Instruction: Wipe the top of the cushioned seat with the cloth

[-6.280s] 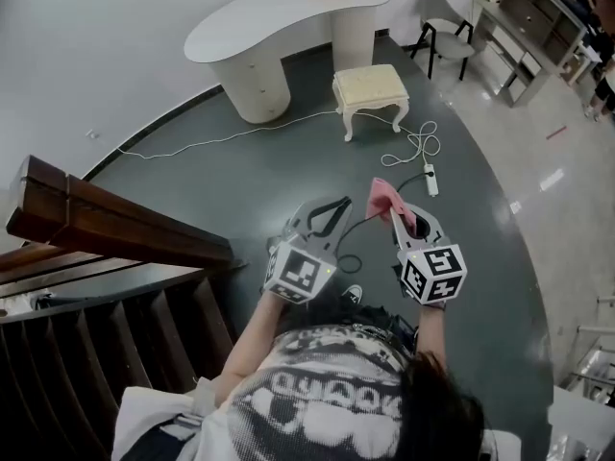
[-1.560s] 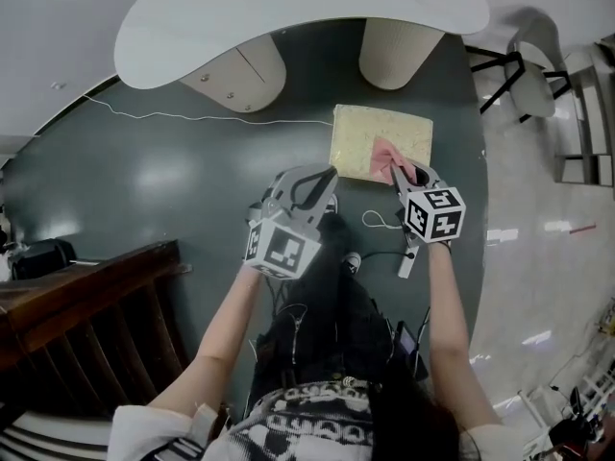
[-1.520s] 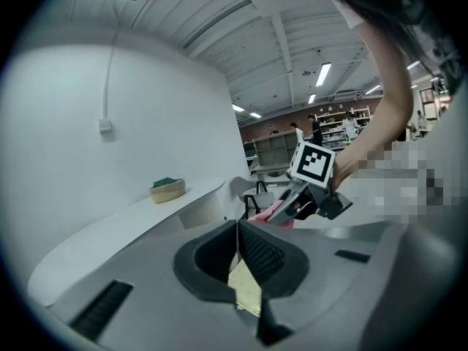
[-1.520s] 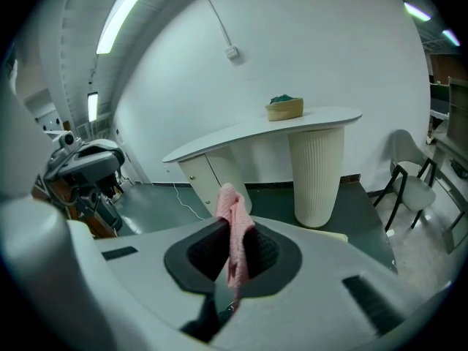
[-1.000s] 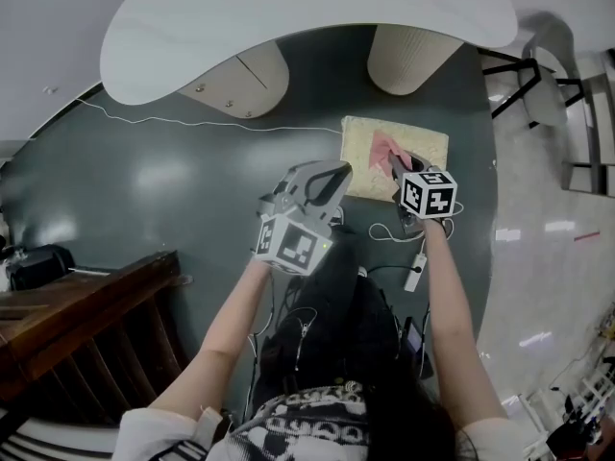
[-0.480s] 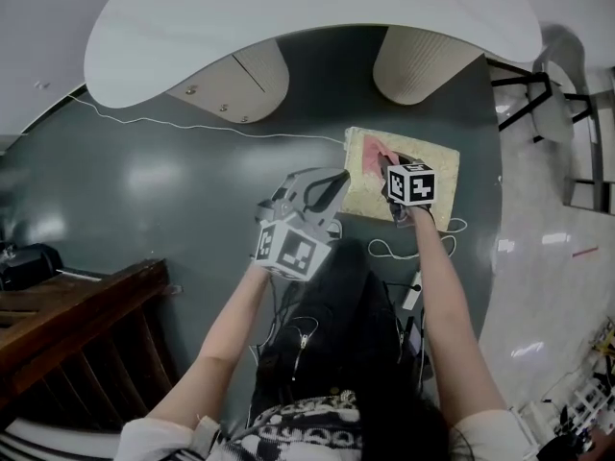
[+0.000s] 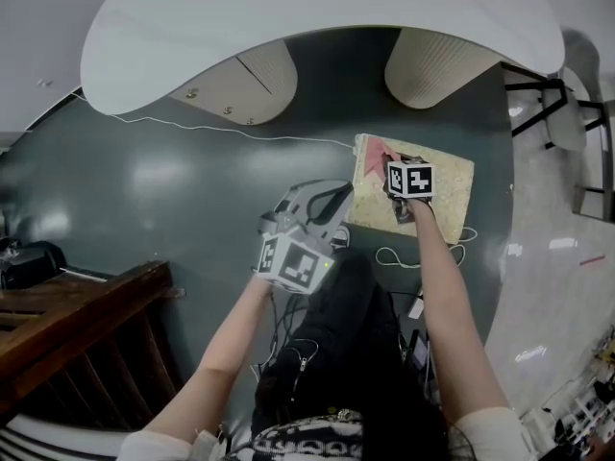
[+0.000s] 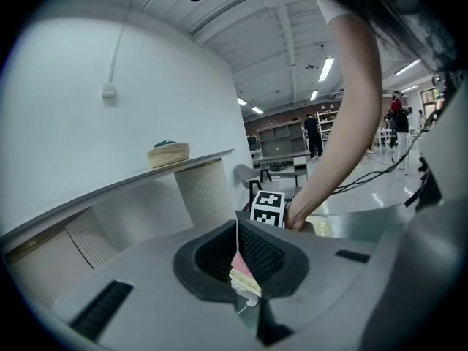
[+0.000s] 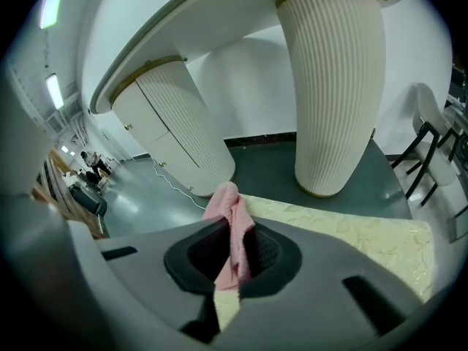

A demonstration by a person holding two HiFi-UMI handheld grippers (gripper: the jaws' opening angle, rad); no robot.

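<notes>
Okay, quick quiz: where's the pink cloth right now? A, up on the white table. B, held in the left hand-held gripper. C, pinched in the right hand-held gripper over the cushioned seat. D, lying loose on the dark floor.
C: the right gripper view shows the pink cloth clamped between the jaws of the right hand-held gripper, and the head view shows that gripper over the cushioned seat.

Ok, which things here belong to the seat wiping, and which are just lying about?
In the job: cushioned seat, pink cloth, right gripper clamping it.
Just about: left gripper (shut, empty), white table, floor cable, chair, wooden railing.
</notes>
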